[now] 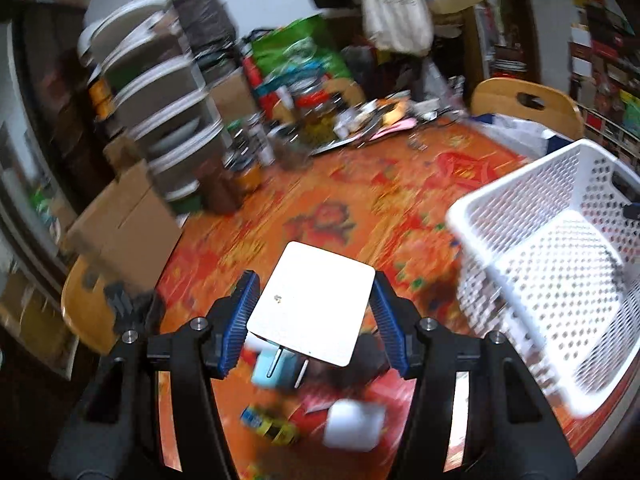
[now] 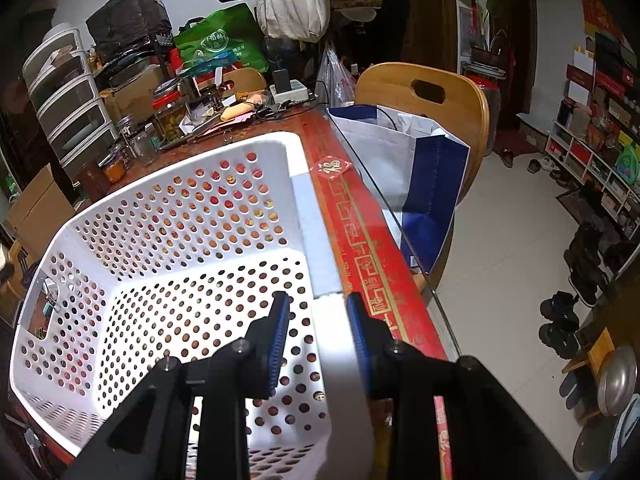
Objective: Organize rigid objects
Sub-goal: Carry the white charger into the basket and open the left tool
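Right hand-held gripper (image 2: 318,304) astride basket rim

White perforated basket (image 2: 192,240) sits on the red-patterned bench (image 2: 360,216); its right rim passes between the blue-padded fingers (image 2: 282,320), one inside, one outside. Whether the pads touch it is unclear. Blue-and-white bag (image 2: 420,168) just beside the bench edge, on a wooden chair (image 2: 440,92). Jars (image 2: 172,116) and clutter behind the basket

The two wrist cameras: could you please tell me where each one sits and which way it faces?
Left wrist: on the left gripper, looking along its fingers at a flat white rectangular plate held between them, above the orange patterned tablecloth.
Right wrist: on the right gripper, whose fingers straddle the wall of the white perforated plastic basket.
Shared: basket, tablecloth, wooden chair.
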A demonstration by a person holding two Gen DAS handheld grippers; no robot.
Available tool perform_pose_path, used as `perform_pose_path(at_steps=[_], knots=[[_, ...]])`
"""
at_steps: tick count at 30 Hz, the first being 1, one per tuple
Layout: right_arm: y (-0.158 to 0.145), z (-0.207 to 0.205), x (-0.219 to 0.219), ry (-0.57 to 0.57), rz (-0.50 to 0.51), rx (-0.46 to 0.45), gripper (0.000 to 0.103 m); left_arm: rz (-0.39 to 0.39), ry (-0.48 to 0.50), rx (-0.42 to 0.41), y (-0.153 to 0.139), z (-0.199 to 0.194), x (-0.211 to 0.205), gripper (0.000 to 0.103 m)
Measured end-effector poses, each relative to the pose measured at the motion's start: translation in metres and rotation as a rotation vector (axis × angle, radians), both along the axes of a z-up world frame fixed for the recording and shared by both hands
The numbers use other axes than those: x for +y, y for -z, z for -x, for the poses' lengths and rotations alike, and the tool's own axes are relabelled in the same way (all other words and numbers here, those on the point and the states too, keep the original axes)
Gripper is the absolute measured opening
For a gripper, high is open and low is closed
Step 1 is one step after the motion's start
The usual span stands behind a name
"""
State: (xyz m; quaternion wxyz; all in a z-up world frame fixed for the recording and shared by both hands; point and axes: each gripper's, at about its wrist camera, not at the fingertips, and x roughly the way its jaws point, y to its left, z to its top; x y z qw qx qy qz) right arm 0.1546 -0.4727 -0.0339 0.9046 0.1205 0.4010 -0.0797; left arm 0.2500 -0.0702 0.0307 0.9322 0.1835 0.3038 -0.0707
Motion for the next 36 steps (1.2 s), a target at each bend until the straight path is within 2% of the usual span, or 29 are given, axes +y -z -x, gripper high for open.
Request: perform_pose_path(at_steps=[4,7,12,17,21,23,28,31,34,36], knots=[[0.0,0.0,0.0,-0.001,0.0,0.001,0.028,-0.043,0.102,0.002,-0.013,-0.013,-0.051,0.054],[0.0,0.0,0.001,-0.001,0.002,0.002,0.028,-0.07,0.165,0.033,-0.01,-0.019,-0.088,0.054],[0.0,0.0,0.002,-0.004,0.003,0.008,0.028,-0.123,0.266,0.121,0.006,-0.028,-0.148,0.054],[0.0,0.001,0.001,-0.003,0.001,0.011,0.028,-0.19,0.33,0.154,0.027,-0.015,-0.193,0.054],[-0.001,0.001,0.001,-0.007,-0.005,0.01,0.028,-0.233,0.347,0.189,0.041,-0.014,-0.216,0.054],[-0.001,0.0,0.0,-0.01,-0.006,0.011,0.028,-0.28,0.339,0.226,0.051,-0.017,-0.224,0.054],[-0.001,0.0,0.0,-0.016,-0.01,0.011,0.028,-0.344,0.327,0.394,0.079,-0.033,-0.233,0.054],[-0.002,-0.001,0.0,-0.019,-0.01,0.012,0.028,-0.412,0.333,0.451,0.095,-0.034,-0.24,0.054],[-0.001,0.0,0.0,-0.02,-0.013,0.012,0.028,-0.459,0.351,0.483,0.105,-0.031,-0.242,0.055],[-0.001,0.001,-0.001,-0.021,-0.015,0.011,0.028,-0.465,0.365,0.48,0.107,-0.028,-0.244,0.055]])
